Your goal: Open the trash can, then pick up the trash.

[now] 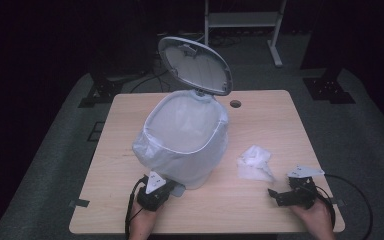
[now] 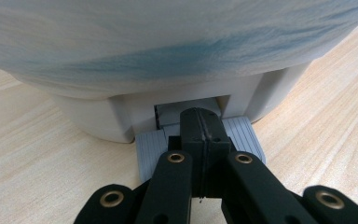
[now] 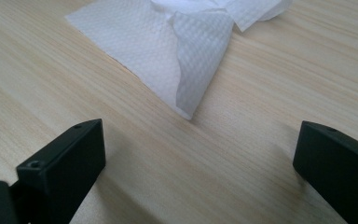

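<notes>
Table [image 1: 260,210] margin beside tissue [image 1: 254,163]

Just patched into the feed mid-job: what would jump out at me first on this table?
A white pedal bin lined with a pale bag stands mid-table, its lid tipped up and open. The left tool, jaws shut, presses on the bin's grey foot pedal at the near side. To the bin's right lies a crumpled white paper towel, with the right tool open just short of it.
</notes>
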Action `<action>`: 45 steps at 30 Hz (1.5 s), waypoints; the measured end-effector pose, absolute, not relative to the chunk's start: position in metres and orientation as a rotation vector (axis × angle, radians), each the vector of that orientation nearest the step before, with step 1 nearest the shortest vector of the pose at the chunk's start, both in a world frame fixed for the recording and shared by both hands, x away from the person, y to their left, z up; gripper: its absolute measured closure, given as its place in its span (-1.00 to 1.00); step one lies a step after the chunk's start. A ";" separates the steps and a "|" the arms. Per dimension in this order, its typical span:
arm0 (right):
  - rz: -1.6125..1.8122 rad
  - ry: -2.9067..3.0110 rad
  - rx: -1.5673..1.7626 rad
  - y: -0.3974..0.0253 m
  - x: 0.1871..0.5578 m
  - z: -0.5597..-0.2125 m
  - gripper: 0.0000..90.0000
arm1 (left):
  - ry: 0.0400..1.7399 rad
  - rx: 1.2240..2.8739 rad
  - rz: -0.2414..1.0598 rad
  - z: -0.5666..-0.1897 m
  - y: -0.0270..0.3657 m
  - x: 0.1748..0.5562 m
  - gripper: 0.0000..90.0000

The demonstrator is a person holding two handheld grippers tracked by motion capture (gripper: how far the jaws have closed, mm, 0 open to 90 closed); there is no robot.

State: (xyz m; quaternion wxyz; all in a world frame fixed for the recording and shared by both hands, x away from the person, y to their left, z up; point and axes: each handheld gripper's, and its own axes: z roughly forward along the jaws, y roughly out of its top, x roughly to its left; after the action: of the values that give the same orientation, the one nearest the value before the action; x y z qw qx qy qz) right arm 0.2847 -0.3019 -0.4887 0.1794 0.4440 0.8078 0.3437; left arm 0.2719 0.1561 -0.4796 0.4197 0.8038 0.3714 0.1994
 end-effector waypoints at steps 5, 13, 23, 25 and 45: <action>0.969 2.278 1.259 -0.302 0.284 -0.489 -0.98 | 0.936 2.007 0.483 -0.480 0.157 0.273 1.00; 0.985 2.262 1.234 -0.299 0.283 -0.480 -0.98 | 0.942 1.999 0.468 -0.480 0.158 0.273 1.00; 1.026 2.252 1.227 -0.296 0.292 -0.469 -0.98 | 0.936 2.002 0.473 -0.479 0.159 0.274 1.00; 1.029 2.249 1.232 -0.295 0.293 -0.467 -0.98 | 0.935 2.003 0.476 -0.479 0.159 0.273 1.00; 1.067 2.274 1.213 -0.276 0.319 -0.455 -0.98 | 0.935 2.003 0.475 -0.480 0.159 0.273 1.00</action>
State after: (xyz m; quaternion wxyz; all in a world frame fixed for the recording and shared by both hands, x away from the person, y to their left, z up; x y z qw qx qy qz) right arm 0.3190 -0.2759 -0.4548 0.1753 0.4282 0.8025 0.3767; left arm 0.2735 0.1586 -0.4795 0.4263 0.8014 0.3742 0.1899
